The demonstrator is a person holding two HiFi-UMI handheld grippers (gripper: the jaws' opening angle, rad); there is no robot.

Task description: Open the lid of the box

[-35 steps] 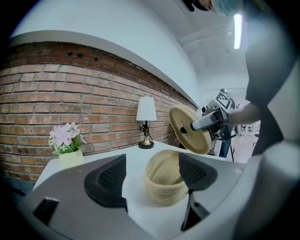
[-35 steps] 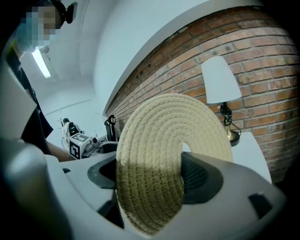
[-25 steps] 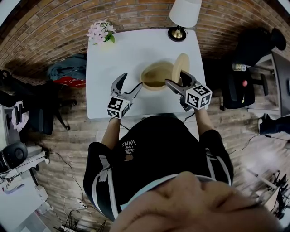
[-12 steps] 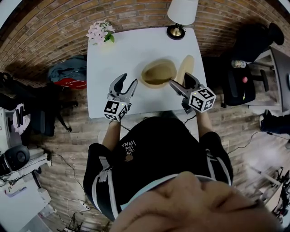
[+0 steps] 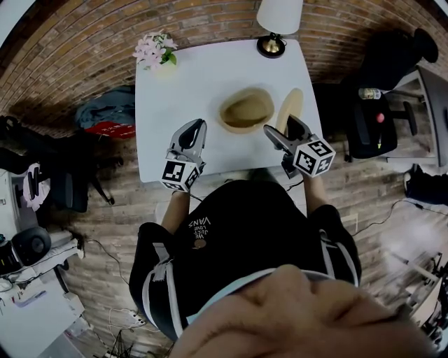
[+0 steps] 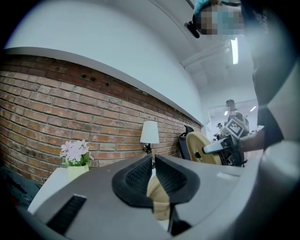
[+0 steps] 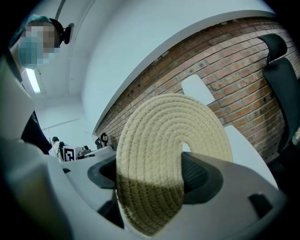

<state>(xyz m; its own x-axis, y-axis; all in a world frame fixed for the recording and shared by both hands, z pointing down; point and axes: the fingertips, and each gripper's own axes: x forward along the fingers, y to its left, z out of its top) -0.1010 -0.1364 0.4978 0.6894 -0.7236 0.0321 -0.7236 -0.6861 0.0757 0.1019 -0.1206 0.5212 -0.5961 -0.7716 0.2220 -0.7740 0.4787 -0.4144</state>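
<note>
The box is a round woven basket [image 5: 245, 110] standing uncovered on the white table [image 5: 189, 84]. Its flat woven lid [image 5: 292, 105] stands on edge just right of it, with my right gripper [image 5: 280, 126] shut on the lid's rim. In the right gripper view the lid [image 7: 164, 140] fills the space between the pads of the right gripper [image 7: 147, 173]. My left gripper [image 5: 198, 127] hovers near the table's front, left of the basket and apart from it. Its jaws are closing with nothing between them. In the left gripper view the left gripper [image 6: 153, 160] has its pads almost together, with the basket [image 6: 158, 199] behind them.
A pot of pink flowers [image 5: 155, 50] stands at the table's far left corner and a lamp [image 5: 274, 21] at the far right. A black chair [image 5: 371, 119] is right of the table, a bag [image 5: 105, 112] on the floor to its left.
The left gripper's jaws went from wide open to nearly together and it drew slightly back. The right gripper carried the lid rightward, off and away from the basket.
</note>
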